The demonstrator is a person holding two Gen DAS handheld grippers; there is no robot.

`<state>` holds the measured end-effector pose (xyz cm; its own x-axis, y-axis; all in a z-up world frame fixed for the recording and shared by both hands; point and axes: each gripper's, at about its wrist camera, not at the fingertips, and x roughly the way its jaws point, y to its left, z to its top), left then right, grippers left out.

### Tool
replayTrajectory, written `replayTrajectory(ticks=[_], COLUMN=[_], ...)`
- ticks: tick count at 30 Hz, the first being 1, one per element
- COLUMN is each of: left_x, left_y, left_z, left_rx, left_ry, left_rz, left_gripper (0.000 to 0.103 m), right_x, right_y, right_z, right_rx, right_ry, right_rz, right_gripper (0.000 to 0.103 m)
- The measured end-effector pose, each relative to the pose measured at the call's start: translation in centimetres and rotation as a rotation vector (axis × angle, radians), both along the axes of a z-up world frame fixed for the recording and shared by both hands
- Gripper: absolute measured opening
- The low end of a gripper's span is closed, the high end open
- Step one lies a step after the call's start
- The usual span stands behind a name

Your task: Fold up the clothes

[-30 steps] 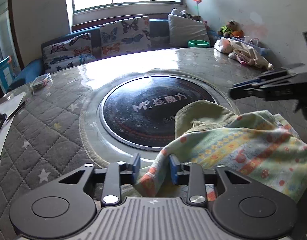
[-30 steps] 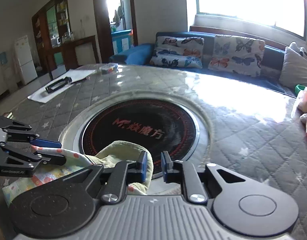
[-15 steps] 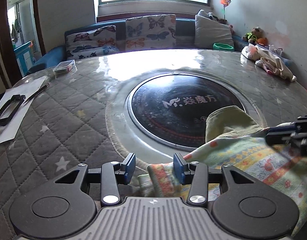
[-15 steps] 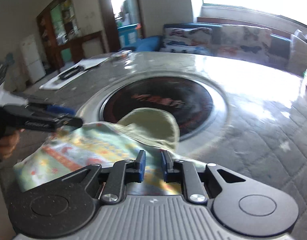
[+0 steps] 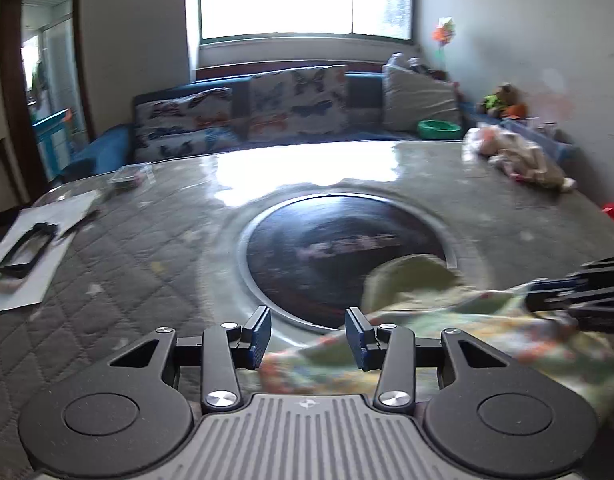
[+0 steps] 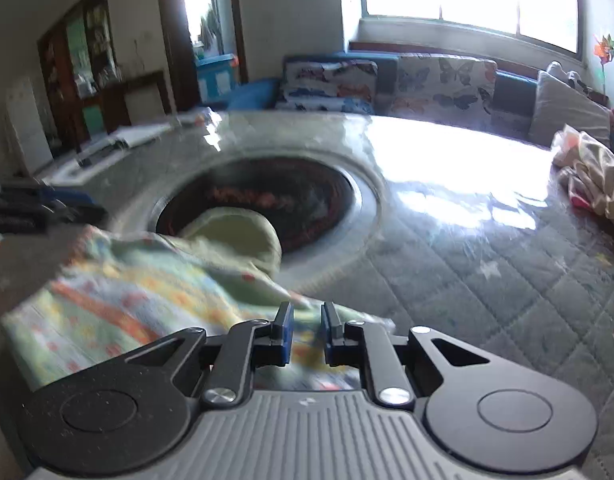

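A patterned child's garment [image 5: 487, 340] with a pale green hood [image 5: 411, 276] lies on the table's near side, partly over the black round inset [image 5: 339, 240]. My left gripper [image 5: 309, 336] is open, its jaws wide apart above the garment's left corner, not holding it. My right gripper [image 6: 307, 330] is nearly closed, with the garment's [image 6: 139, 284] edge between its pads; it also shows in the left wrist view [image 5: 579, 288] at the cloth's right side. The left gripper shows at the far left of the right wrist view [image 6: 39, 208].
The round table has a grey quilted cover [image 5: 119, 264] under clear plastic. A heap of other clothes [image 5: 519, 156] lies at the far right. White paper with a black frame [image 5: 27, 248] and a small clear box [image 5: 127, 178] lie at the left. A sofa [image 5: 287, 108] stands behind.
My left gripper has opened and let go of the garment's corner, then drawn back. My right gripper has lowered its side of the cloth onto the table and its jaws have parted slightly.
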<state>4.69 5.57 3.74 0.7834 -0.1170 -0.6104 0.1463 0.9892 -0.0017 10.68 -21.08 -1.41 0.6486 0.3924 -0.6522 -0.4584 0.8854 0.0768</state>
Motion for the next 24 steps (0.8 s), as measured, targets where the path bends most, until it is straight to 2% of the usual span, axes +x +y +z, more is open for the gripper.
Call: replayTrajectory(ticks=[5,10,15,19,24], left_x=[-1.5,-1.9,-1.8,-2.1,-2.9], left_y=[-2.8,-5.4,-6.4,-5.9,-3.9], left_z=[-0.3,-1.5,-3.3,-2.9,-1.9], left_rx=[-0.041,-0.057,-0.049,-0.086,-0.119], left_ry=[0.032,0.059,0.089,0.091,0.056], left_rz=[-0.099,-0.159,-0.164,-0.155,-0.098], left_gripper=[0.044,0.044,0.044,0.044,0.044], right_x=[-0.5,-1.9,-2.2,-2.8,-4.0], right_y=[-0.2,1.1,2.3,2.6,4.8], right_z=[0.6,1.4,0.0,1.2,2.3], right_rx=[-0.030,0.013,-0.025,0.014,0.037], right_ry=[-0.048,-0.067,-0.033,-0.052,-0.081], right_rz=[-0.049,0.027,0.042,0.051,0.139], right_gripper=[0.013,0.018,0.021,0.021,0.026])
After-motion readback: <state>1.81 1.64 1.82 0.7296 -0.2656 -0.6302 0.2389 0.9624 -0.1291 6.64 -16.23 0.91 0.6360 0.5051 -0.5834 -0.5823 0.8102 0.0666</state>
